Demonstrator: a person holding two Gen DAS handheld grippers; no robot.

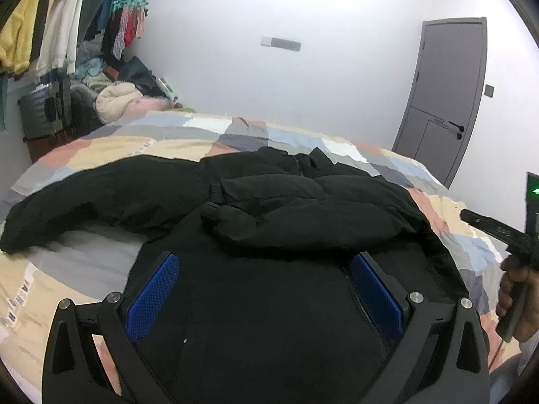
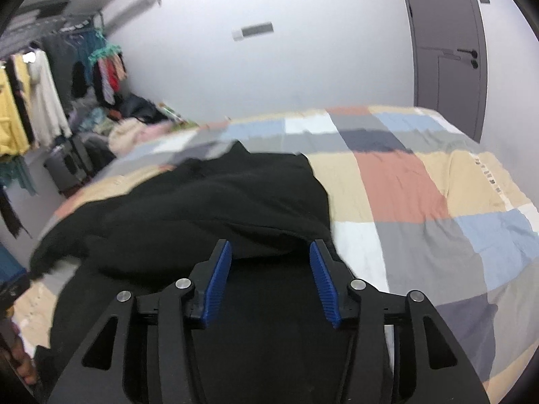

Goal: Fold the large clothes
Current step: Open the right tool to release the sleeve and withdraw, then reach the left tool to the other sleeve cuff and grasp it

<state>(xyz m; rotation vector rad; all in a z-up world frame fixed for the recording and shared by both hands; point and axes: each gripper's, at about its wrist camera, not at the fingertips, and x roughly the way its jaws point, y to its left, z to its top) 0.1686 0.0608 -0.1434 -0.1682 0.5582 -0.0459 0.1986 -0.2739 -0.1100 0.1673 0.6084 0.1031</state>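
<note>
In the left wrist view, the left claw (image 1: 264, 262) is standing wide apart, its blue pads (image 1: 153, 294) hovering over the black jacket (image 1: 269, 229) with nothing caught between them. The jacket is lying directly ahead of and beneath this claw, spread across the patchwork bed cover (image 1: 134, 148). One sleeve is stretching away to the claw's left, while the other is lying folded across the jacket's body just beyond the pad tips. Off to the claw's right, a hand (image 1: 515, 289) is gripping the handle of the other tool. Farther ahead and to the right, a grey door (image 1: 448, 94) is showing in the wall; hanging clothes (image 1: 50, 33) are crowding the far left.

In the right wrist view, the right claw (image 2: 271, 256) is standing partly spread, neither wide nor pinched, and empty. The jacket (image 2: 219, 202) is lying below and ahead of it, bunching toward the claw's left, blurred. The bed cover (image 2: 421, 185) is spreading out to the claw's right.
</note>
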